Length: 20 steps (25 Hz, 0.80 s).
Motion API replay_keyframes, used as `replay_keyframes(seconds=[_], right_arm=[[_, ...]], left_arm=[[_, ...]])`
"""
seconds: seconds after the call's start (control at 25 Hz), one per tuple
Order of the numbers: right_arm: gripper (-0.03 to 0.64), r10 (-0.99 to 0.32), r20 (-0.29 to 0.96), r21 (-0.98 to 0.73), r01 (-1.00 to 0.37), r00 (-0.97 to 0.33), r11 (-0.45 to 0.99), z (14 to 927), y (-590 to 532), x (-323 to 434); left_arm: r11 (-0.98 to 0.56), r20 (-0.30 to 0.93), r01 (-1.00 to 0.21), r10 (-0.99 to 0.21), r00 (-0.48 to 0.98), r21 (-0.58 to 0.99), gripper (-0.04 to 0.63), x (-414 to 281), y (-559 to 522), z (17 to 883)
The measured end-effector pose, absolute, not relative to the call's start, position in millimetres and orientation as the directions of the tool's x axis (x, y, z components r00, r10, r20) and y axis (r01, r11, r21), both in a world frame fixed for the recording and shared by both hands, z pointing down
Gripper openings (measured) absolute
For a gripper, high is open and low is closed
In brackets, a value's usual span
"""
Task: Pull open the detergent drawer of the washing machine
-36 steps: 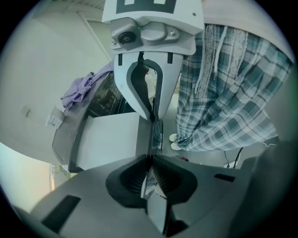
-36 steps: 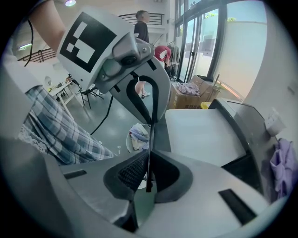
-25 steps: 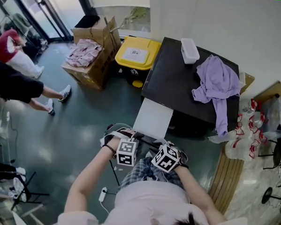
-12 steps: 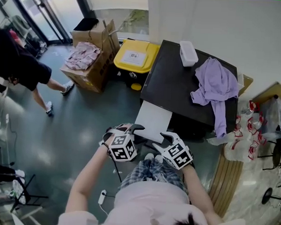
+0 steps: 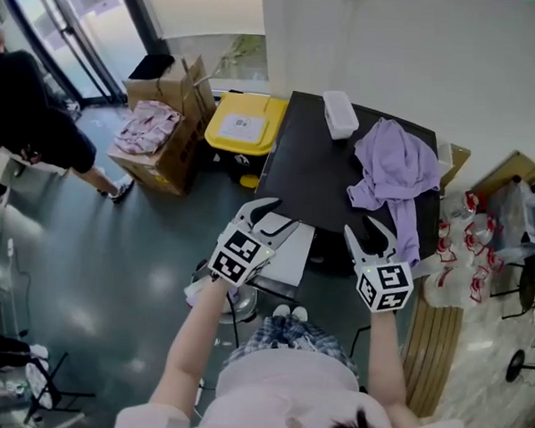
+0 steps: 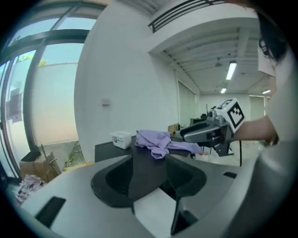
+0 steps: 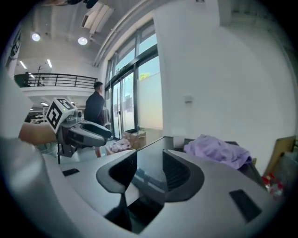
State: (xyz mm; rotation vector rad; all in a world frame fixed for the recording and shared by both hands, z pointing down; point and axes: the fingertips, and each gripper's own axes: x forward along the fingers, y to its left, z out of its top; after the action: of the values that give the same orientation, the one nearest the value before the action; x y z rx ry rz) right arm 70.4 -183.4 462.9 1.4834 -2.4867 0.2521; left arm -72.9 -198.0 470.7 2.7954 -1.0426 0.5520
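Note:
The washing machine has a black top; I see it from above, and no detergent drawer can be made out. A white flat panel juts from its front. A purple cloth and a small white box lie on the top. My left gripper hangs over the panel's left edge; its jaws are closing with nothing between them. My right gripper hovers at the machine's front right edge, jaws also closing on nothing. The left gripper view shows the right gripper beside the cloth.
A yellow-lidded bin and a cardboard box of clothes stand left of the machine. A person walks at the far left. Plastic bags and wooden boards lie to the right.
Both grippers have risen from my lap and swung forward to the machine's front, rolling as they went, jaws wider apart. The person at the left has walked farther away.

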Motion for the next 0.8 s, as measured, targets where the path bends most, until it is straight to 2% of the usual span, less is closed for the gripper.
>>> replay_keyframes(seconds=[0.16, 0.28, 0.44, 0.8], right_arm=[[0.105, -0.932, 0.161, -0.031, -0.945, -0.326, 0.325, 432, -193, 121], [0.074, -0.966, 0.111, -0.028, -0.973, -0.233, 0.231, 420, -192, 152], [0.032, -0.99, 0.064, -0.039, -0.991, -0.128, 0.125, 412, -187, 184], [0.017, -0.998, 0.046, 0.013, -0.999, -0.036, 0.036, 411, -175, 209]], left_arm=[[-0.67, 0.261, -0.742, -0.712, 0.652, 0.026, 0.164, -71, -226, 445], [-0.625, 0.21, -0.78, -0.758, 0.617, 0.035, 0.102, -70, -237, 434], [-0.58, 0.171, -0.813, -0.797, 0.58, 0.051, 0.064, -70, -246, 427], [-0.565, 0.151, -0.825, -0.816, 0.557, -0.006, 0.026, -61, -246, 430]])
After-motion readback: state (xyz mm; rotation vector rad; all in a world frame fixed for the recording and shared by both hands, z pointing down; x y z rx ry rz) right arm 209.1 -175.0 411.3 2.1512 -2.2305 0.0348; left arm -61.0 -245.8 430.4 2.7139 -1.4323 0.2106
